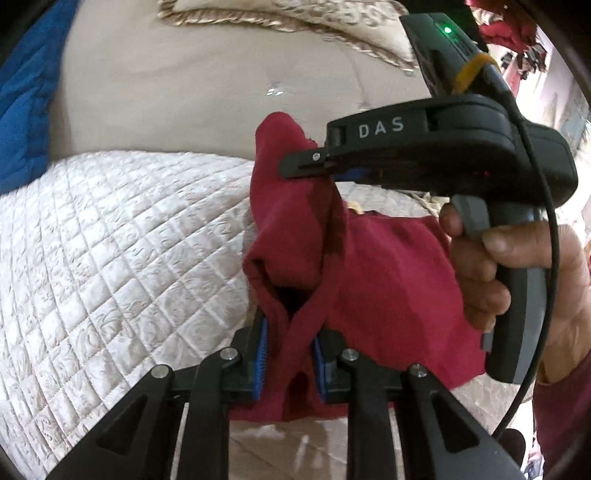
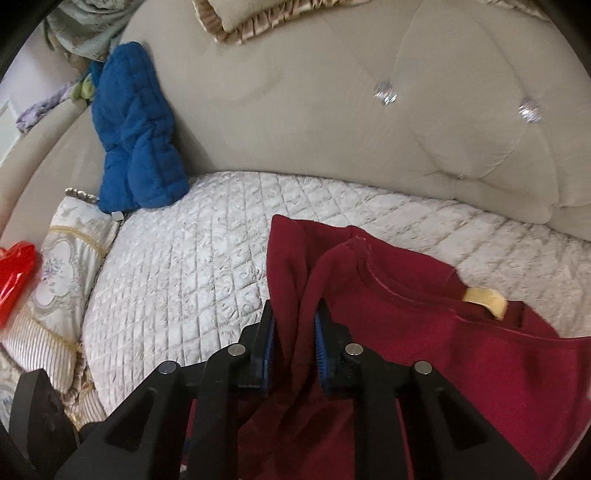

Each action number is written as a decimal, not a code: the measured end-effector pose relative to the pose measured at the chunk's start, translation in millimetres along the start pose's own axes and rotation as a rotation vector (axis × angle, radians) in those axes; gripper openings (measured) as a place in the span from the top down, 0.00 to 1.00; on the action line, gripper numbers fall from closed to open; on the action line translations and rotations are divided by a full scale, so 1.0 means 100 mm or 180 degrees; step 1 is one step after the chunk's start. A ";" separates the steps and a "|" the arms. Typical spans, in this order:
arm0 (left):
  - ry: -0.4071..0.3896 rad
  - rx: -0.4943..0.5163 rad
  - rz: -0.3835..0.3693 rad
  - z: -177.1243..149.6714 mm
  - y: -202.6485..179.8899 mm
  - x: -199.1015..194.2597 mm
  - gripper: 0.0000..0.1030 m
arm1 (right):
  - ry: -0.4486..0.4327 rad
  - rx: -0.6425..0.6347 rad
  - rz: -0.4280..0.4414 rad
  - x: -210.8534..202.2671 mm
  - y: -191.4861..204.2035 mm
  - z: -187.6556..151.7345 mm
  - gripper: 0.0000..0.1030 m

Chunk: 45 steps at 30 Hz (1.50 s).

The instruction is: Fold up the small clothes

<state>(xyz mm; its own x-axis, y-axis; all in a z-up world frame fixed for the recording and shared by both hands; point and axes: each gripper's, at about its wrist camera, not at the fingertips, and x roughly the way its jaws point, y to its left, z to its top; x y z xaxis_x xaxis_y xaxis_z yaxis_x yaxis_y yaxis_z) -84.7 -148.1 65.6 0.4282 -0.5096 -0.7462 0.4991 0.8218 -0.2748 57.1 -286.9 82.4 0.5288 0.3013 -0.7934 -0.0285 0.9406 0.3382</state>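
Note:
A dark red garment (image 1: pixel 388 280) lies on the quilted white seat cover (image 1: pixel 122 236). My left gripper (image 1: pixel 290 350) is shut on a bunched fold of its edge. My right gripper (image 1: pixel 314 164) shows in the left wrist view, held by a hand, shut on a raised part of the same garment. In the right wrist view the right gripper (image 2: pixel 295 343) pinches a lifted fold of the red garment (image 2: pixel 443 354). Its neckline with a yellow label (image 2: pixel 485 299) lies flat to the right.
A blue quilted garment (image 2: pixel 136 133) leans on the beige tufted sofa back (image 2: pixel 332 110). A patterned cushion (image 2: pixel 62 280) and a red plastic bag (image 2: pixel 14 277) sit at the left. A frilled cushion (image 1: pixel 295 18) rests on the back.

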 end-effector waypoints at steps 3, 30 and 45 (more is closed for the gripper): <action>-0.0004 -0.0032 -0.0086 0.01 -0.15 -0.02 0.81 | -0.0046 -0.0011 -0.0027 -0.17 -0.08 -0.02 1.00; 0.0109 0.0645 -0.0487 0.19 -1.67 0.30 0.83 | -0.0340 0.0328 -0.0364 -1.32 -1.37 -0.52 1.00; 0.0563 0.0855 -0.0713 0.00 -2.08 1.00 0.58 | -0.0172 0.0989 -0.0660 -1.11 -2.33 -1.11 1.00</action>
<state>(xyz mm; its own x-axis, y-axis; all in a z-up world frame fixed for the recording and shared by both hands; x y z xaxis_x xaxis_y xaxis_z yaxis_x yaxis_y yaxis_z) -145.7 -369.8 48.4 0.1615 -0.5977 -0.7853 0.7549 0.5873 -0.2918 -89.1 -521.9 35.9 0.5407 0.0928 -0.8361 0.3382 0.8860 0.3171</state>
